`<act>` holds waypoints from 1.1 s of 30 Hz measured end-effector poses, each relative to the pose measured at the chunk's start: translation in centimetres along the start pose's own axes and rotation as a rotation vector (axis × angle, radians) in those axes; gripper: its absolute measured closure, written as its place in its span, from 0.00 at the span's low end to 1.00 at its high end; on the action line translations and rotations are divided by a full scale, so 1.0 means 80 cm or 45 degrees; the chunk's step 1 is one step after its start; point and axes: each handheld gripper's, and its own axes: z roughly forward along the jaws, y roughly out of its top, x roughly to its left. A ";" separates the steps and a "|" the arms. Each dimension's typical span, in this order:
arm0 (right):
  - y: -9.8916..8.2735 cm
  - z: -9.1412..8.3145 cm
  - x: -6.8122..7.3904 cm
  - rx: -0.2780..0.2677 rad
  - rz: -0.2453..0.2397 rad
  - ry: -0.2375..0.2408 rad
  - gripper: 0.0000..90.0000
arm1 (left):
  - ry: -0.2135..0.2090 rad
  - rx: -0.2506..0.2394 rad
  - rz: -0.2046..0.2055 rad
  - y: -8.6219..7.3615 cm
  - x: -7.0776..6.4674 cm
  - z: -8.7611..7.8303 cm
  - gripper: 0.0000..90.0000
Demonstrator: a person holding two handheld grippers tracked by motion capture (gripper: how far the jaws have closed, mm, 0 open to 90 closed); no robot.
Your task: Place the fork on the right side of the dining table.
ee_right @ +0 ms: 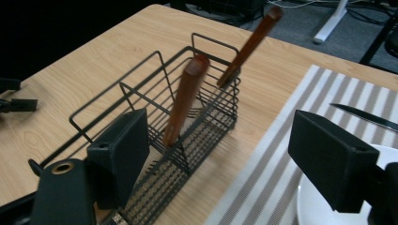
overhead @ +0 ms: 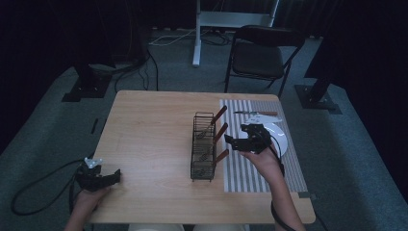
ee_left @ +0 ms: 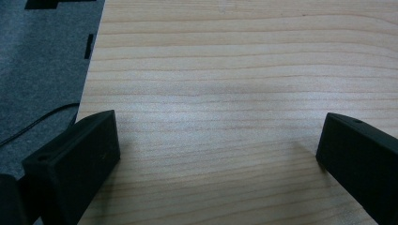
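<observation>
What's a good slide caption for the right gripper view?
Open right gripper poised over a black wire caddy holding wooden-handled utensils, beside a striped placemat.

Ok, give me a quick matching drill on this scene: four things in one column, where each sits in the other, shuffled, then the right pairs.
Things:
1. wire rack
2. white plate
3. knife
4. left tongs

Places:
A. on the striped mat, beyond the plate
B. near the table's front left corner, open over bare wood
C. on the bare wood beside the mat's left edge, with wooden-handled utensils standing in it
D. on the striped mat, partly under the right tongs

Pairs: 1-C, 2-D, 3-A, 4-B
</observation>
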 end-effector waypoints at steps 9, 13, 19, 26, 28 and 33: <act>0.006 0.018 0.004 0.014 0.022 0.024 0.29 | 0.001 -0.002 0.000 0.000 0.000 0.000 0.00; 0.007 0.026 0.004 0.032 0.030 0.015 0.31 | 0.001 -0.002 0.000 0.000 0.000 0.000 0.00; 0.007 0.036 0.003 0.049 0.036 0.013 0.39 | 0.001 0.001 0.003 0.000 0.000 0.000 0.00; 0.008 0.044 0.006 0.040 0.051 0.010 0.45 | 0.001 0.000 0.001 0.000 0.000 0.000 0.00; 0.009 0.046 0.007 0.037 0.051 0.006 0.47 | 0.001 0.000 0.001 0.000 0.000 0.000 0.00; 0.007 0.052 0.010 0.052 0.030 0.022 0.60 | 0.001 0.001 0.003 0.000 0.000 0.000 0.00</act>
